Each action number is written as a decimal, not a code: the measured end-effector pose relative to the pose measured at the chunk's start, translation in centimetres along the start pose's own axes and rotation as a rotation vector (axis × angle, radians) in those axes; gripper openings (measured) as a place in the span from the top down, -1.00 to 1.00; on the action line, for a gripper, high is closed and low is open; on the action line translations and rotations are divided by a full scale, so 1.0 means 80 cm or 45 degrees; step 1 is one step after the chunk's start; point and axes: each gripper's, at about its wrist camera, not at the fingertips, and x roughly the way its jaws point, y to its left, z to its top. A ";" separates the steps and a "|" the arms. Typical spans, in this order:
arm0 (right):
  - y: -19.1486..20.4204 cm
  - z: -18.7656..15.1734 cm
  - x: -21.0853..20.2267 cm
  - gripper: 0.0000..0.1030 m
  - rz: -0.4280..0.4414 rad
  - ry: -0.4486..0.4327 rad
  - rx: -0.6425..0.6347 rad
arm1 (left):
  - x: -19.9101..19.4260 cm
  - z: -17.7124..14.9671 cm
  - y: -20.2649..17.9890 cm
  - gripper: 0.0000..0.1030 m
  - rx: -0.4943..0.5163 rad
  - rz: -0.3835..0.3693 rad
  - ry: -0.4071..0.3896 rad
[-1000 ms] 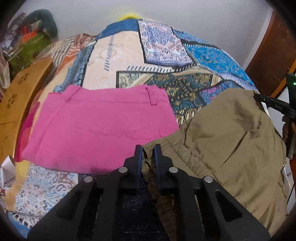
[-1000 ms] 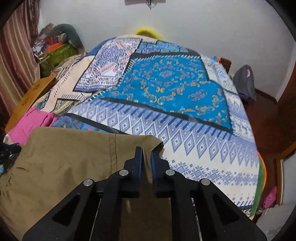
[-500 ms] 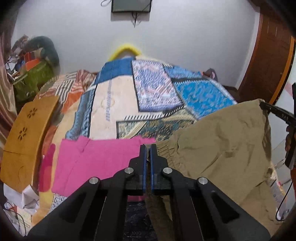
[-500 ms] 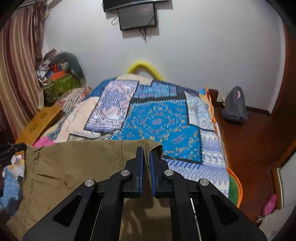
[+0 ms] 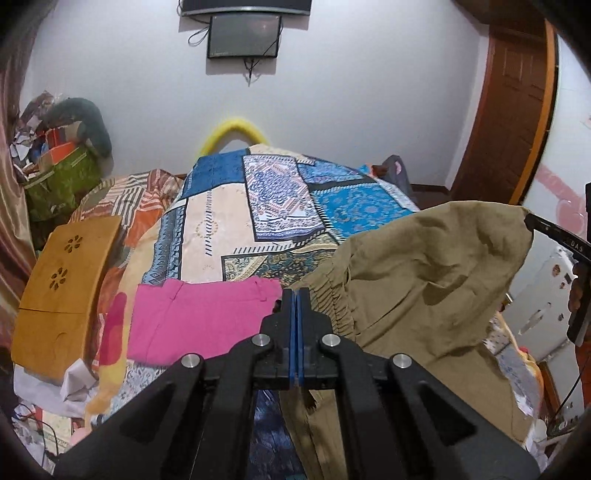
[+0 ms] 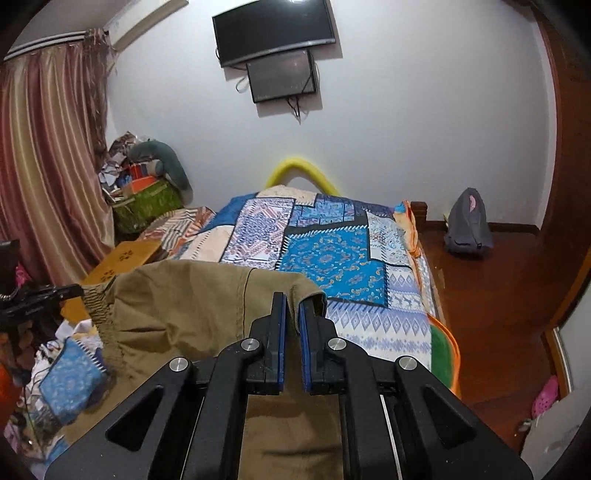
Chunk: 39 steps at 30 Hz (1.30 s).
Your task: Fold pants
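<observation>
Khaki pants [image 5: 424,273] held aloft above the patchwork bedspread [image 5: 280,206]

Left gripper [image 5: 295,295] pinches the gathered elastic waistband, right gripper [image 6: 290,306] clamps a wrinkled hem corner (its side reads "DAS").

Occluded and cropped regions

The olive-khaki cotton pants [image 6: 184,314] run off the lower frame edge; their draped cloth hides part of the flat pink folded garment [image 5: 195,321].

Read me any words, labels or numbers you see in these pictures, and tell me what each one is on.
"DAS": white letters on the right gripper's black finger, seen from the left wrist; any further letters are cut off.
White lettering on the left gripper's black arm, seen from the right wrist: too blurred to read.
Nothing legible on the khaki pants, TV or screen.
</observation>
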 end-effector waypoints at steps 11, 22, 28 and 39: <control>0.026 -0.045 -0.074 0.88 0.014 -0.016 0.005 | -0.105 -0.048 -0.036 1.00 0.084 -0.036 -0.067; 0.035 -0.109 -0.106 0.88 0.048 0.008 0.056 | -0.133 -0.094 -0.044 0.90 0.108 -0.053 0.025; 0.025 -0.139 -0.111 0.88 0.046 0.021 0.109 | -0.084 -0.120 -0.036 0.11 0.086 -0.013 0.152; 0.005 -0.203 -0.112 0.88 0.004 0.109 0.184 | -0.040 -0.145 -0.024 -0.22 0.070 -0.131 0.222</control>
